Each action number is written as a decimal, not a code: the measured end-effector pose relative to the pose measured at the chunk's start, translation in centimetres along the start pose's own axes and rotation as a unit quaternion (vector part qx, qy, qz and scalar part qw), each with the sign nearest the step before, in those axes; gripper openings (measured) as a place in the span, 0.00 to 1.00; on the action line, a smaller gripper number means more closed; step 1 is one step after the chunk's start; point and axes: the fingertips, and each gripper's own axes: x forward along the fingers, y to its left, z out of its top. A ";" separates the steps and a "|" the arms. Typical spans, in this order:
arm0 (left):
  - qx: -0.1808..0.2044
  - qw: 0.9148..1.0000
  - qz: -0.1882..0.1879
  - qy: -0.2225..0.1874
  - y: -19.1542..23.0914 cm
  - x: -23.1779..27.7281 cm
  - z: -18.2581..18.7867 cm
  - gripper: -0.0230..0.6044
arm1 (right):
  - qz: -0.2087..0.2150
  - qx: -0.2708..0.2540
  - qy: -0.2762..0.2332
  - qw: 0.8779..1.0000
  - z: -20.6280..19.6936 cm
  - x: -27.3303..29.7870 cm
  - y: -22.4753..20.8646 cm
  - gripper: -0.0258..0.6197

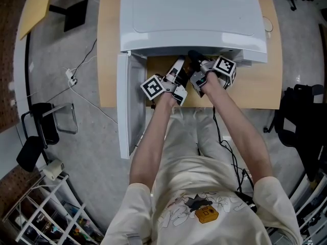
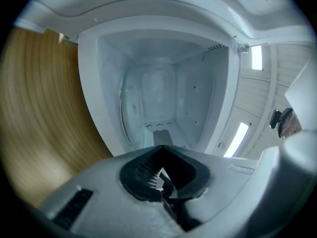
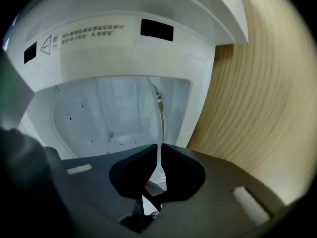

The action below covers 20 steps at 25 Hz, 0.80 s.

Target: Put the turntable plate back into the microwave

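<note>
The white microwave [image 1: 189, 14] stands on a wooden table [image 1: 108, 45] with its door [image 1: 125, 106] swung open to the left. Both grippers are at the mouth of the cavity, each rolled onto its side. In the right gripper view, the clear glass turntable plate [image 3: 159, 114] shows edge-on as a thin line running from the jaws into the cavity. My right gripper [image 3: 158, 151] [image 1: 195, 59] is shut on its rim. In the left gripper view, the plate's curved rim [image 2: 123, 108] shows faintly inside the cavity [image 2: 163, 93]. My left gripper [image 2: 161, 148] [image 1: 179, 65] is beside the right one, shut and holding nothing.
The microwave's top hides the cavity and plate in the head view. A person's legs and lap fill the space below the table edge. A black chair [image 1: 41, 131], cables [image 1: 76, 78] and a wire rack [image 1: 46, 208] stand on the floor at left. Another dark chair [image 1: 301, 121] is at right.
</note>
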 end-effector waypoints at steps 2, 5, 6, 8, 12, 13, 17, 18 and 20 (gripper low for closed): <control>0.010 1.000 0.010 0.017 0.2 -0.3 -0.6 0.03 | -0.011 -0.001 0.005 1.000 -0.6 0.1 0.1 0.07; 0.034 0.998 0.031 0.045 1.2 -1.2 -1.5 0.03 | -0.020 0.005 0.001 1.000 -0.7 0.5 0.1 0.12; 0.030 0.998 0.036 0.048 1.4 -1.4 -1.7 0.03 | -0.018 0.004 -0.001 1.000 -0.6 0.7 0.3 0.12; 0.026 0.998 0.040 0.051 1.6 -1.7 -2.0 0.03 | -0.017 0.003 -0.005 1.000 -0.4 1.2 0.6 0.12; 0.036 0.997 0.045 0.054 2.3 -2.1 -2.0 0.03 | -0.048 -0.004 -0.010 0.999 0.0 1.7 0.2 0.09; 0.020 0.998 0.042 0.049 1.9 -2.0 -2.1 0.03 | -0.054 -0.006 -0.012 0.998 0.0 1.7 0.2 0.09; 0.023 0.998 0.041 0.047 1.3 -1.7 -1.6 0.03 | -0.063 -0.008 -0.022 0.998 0.0 1.9 0.6 0.08; 0.046 0.997 0.045 0.052 1.5 -1.8 -1.3 0.03 | -0.063 -0.014 -0.027 0.998 0.2 2.1 0.8 0.08; 0.058 0.996 0.048 0.049 1.7 -1.9 -0.8 0.03 | -0.062 -0.026 -0.038 0.997 0.6 2.4 1.2 0.07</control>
